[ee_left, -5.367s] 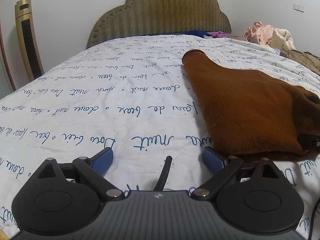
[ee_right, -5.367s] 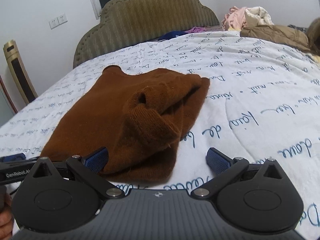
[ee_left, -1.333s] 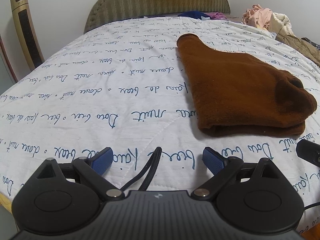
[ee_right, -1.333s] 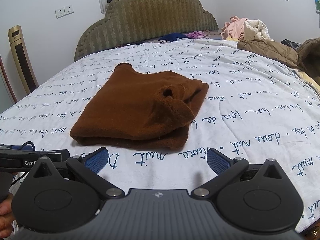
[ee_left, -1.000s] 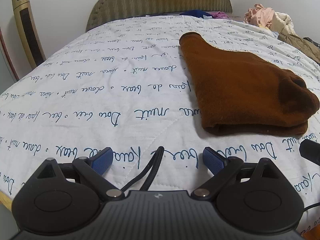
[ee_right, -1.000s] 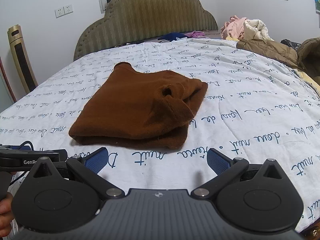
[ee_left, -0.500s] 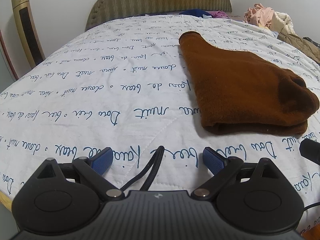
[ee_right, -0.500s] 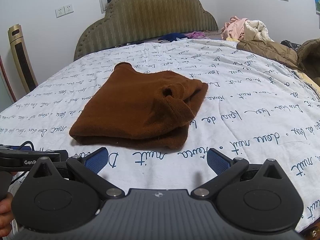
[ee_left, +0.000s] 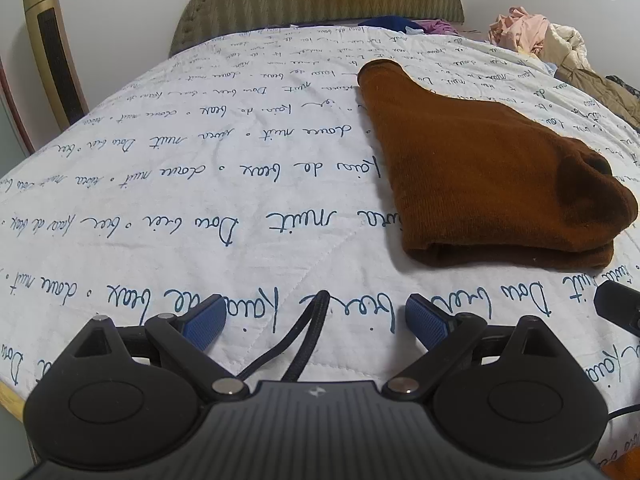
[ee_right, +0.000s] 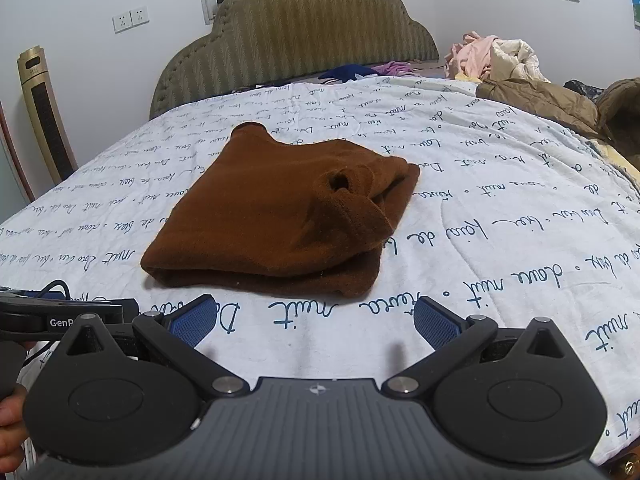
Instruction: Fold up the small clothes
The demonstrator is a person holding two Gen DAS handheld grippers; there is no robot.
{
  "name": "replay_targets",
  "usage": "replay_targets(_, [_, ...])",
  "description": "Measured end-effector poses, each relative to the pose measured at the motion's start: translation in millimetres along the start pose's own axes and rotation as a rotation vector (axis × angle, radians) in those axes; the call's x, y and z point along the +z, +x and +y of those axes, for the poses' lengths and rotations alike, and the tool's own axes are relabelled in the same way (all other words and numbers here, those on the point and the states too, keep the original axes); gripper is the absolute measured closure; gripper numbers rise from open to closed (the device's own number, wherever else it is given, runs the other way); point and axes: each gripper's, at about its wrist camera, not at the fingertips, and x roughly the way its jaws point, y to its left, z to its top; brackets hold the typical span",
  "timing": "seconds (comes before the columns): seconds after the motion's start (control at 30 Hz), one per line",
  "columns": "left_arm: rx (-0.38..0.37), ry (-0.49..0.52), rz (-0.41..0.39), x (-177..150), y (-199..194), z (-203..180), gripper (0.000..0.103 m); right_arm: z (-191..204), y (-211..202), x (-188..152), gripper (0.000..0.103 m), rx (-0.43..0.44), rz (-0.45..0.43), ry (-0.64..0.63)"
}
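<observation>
A brown knit garment (ee_right: 280, 216) lies folded on the white bedspread (ee_right: 500, 240); a sleeve cuff rests on top at its right. It also shows in the left wrist view (ee_left: 480, 176), ahead and to the right. My left gripper (ee_left: 316, 320) is open and empty above the bedspread (ee_left: 180, 200), well short of the garment. My right gripper (ee_right: 312, 322) is open and empty, just in front of the garment's near folded edge and apart from it.
An olive padded headboard (ee_right: 296, 36) stands at the far end. A heap of clothes (ee_right: 496, 58) and a brown jacket (ee_right: 560, 108) lie at the far right. A gold tower fan (ee_left: 54, 64) stands left of the bed. The bed's near edge is close below both grippers.
Since five seconds ago both grippers have drawn back from the garment, which now lies folded and free. Over the last second nothing has visibly moved.
</observation>
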Motion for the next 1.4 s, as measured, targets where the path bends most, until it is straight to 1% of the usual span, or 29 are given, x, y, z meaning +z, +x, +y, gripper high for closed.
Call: replay_targets(1.4, [0.003,0.005,-0.001,-0.1,1.3,0.7,0.006,2.9,2.5,-1.5,0.000,0.009,0.006,-0.004])
